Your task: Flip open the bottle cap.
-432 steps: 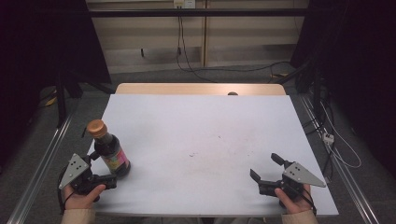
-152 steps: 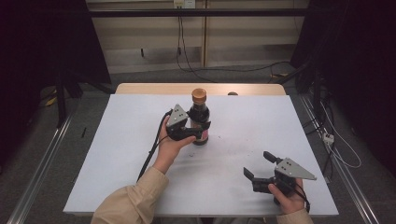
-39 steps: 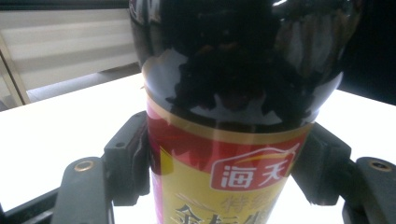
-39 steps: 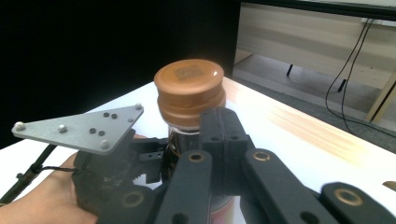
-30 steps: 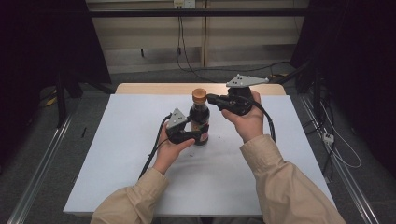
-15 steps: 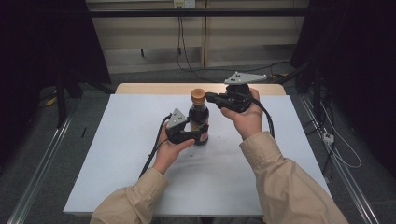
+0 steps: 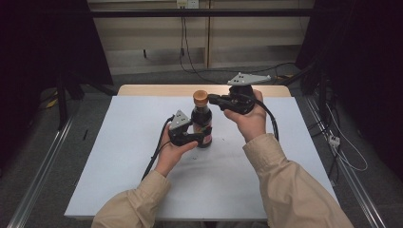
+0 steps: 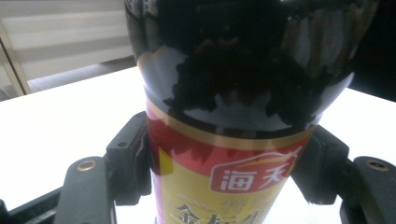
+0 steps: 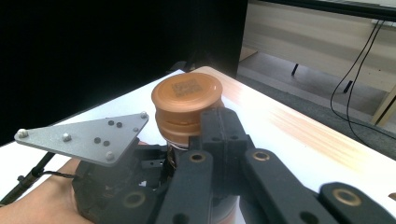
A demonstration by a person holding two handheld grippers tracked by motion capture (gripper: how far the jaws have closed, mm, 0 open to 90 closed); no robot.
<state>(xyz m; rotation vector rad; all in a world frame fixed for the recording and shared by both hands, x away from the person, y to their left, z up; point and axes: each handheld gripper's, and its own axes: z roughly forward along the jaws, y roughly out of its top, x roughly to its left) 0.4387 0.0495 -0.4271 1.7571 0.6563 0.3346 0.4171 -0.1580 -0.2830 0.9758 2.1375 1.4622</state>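
Observation:
A dark sauce bottle (image 7: 201, 124) with a red and yellow label (image 8: 243, 182) stands upright in the middle of the white table (image 7: 119, 166). My left gripper (image 7: 202, 137) is shut on the bottle's body, and its pads (image 8: 133, 161) press on both sides at label height. The bottle's orange-brown cap (image 7: 200, 97) (image 9: 187, 98) is on. My right gripper (image 7: 212, 98) comes in level from the right, jaws together. Its tips (image 9: 224, 130) rest against the cap's side, not around it. The left gripper's grey plate (image 9: 88, 135) lies below the cap in the right gripper view.
The white sheet covers most of the wooden table, whose bare far edge (image 7: 157, 89) lies behind the bottle. Cables (image 7: 157, 152) trail from both grippers across the table. Metal rails (image 7: 43, 166) run along both sides on the floor.
Long ago the bottle stood at the front left; the left gripper carried it to the middle. The right hand rose from the front right to the cap. Nothing moved over the last second.

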